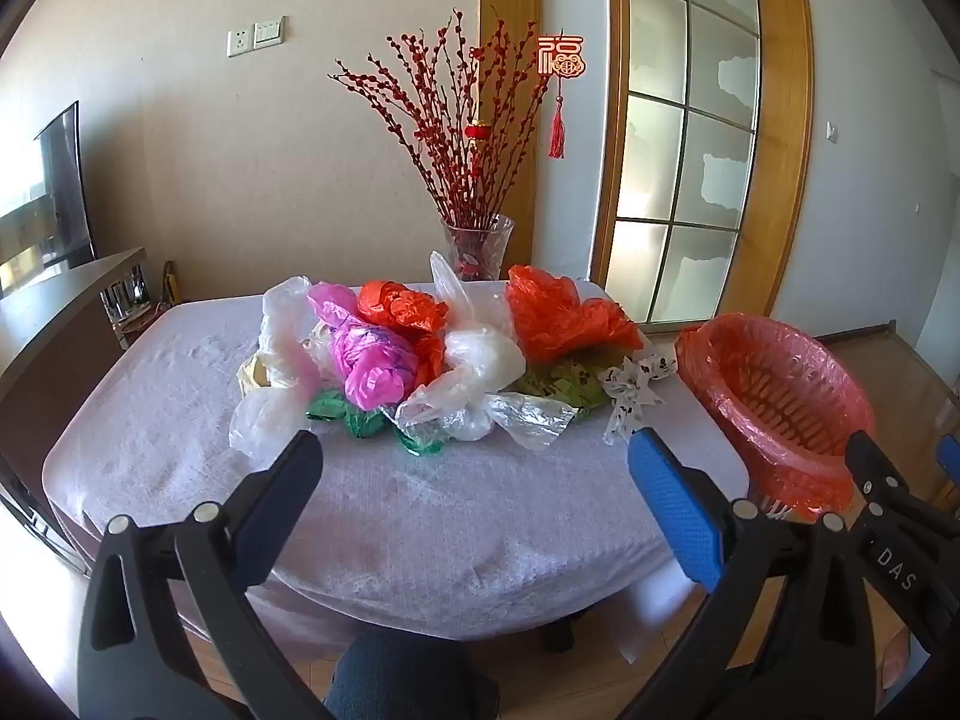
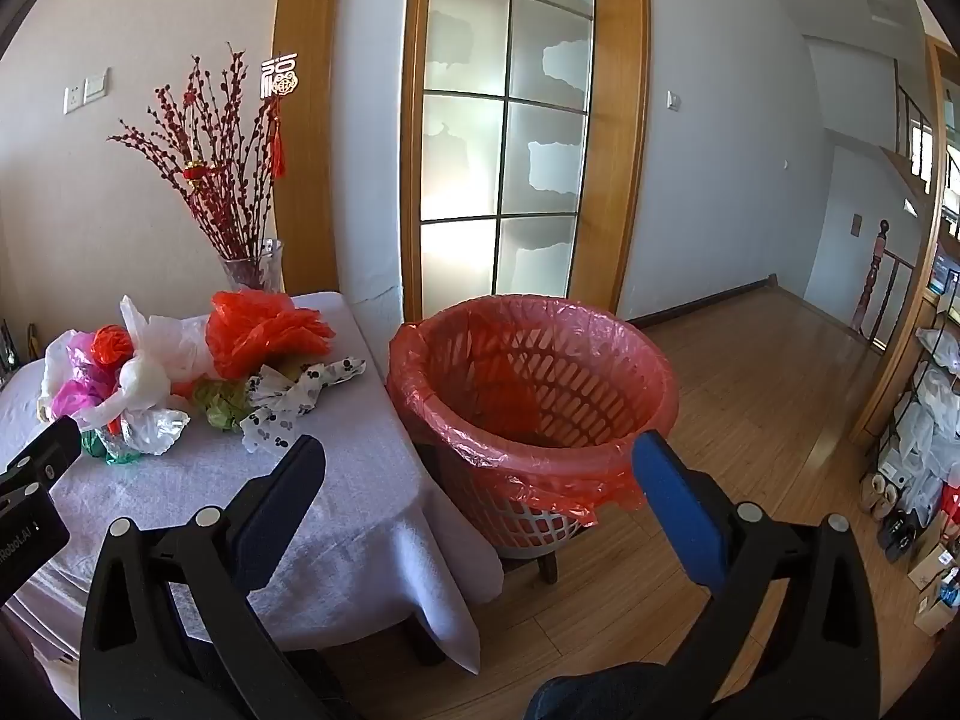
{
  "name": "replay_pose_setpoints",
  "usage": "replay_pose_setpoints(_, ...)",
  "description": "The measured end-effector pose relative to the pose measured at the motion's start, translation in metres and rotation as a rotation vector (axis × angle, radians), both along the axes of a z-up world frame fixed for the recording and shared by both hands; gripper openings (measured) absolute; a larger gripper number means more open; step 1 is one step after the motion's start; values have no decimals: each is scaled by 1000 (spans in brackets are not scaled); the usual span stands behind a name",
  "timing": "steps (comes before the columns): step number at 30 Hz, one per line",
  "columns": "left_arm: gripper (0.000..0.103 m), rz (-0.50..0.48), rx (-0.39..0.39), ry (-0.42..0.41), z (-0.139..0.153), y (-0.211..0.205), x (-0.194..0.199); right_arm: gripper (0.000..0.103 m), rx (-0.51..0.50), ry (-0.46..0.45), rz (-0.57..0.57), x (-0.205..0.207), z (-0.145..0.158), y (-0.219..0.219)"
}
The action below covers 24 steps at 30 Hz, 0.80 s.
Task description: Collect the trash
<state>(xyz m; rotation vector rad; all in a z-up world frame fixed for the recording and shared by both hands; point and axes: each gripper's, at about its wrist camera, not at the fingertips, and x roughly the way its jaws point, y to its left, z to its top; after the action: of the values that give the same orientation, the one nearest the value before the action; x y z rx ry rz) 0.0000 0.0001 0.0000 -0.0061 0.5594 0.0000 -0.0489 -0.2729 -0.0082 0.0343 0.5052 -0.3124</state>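
A heap of crumpled plastic bags [image 1: 420, 354] lies across the far half of the cloth-covered table [image 1: 420, 516]: orange, pink, white, clear, green foil and a spotted ribbon [image 1: 630, 390]. My left gripper [image 1: 474, 456] hovers over the near half of the table, open and empty, short of the heap. A basket lined with a red bag [image 2: 534, 384] stands to the right of the table. My right gripper [image 2: 480, 456] is open and empty in front of that basket, with the heap [image 2: 180, 372] off to its left. The right gripper also shows at the edge [image 1: 900, 480] of the left wrist view.
A glass vase of red branches [image 1: 477, 246] stands at the table's far edge behind the heap. A wood-framed glass door [image 2: 504, 132] is behind the basket. Shelves with bags and shoes [image 2: 924, 432] line the right wall. A person's knee [image 1: 396, 678] shows below the table.
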Motion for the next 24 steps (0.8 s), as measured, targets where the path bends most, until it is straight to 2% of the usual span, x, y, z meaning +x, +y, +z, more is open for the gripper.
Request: replay_pose_setpoints(24,99,0,-3,4,0,0,0,101,0,6,1,1,-2,2)
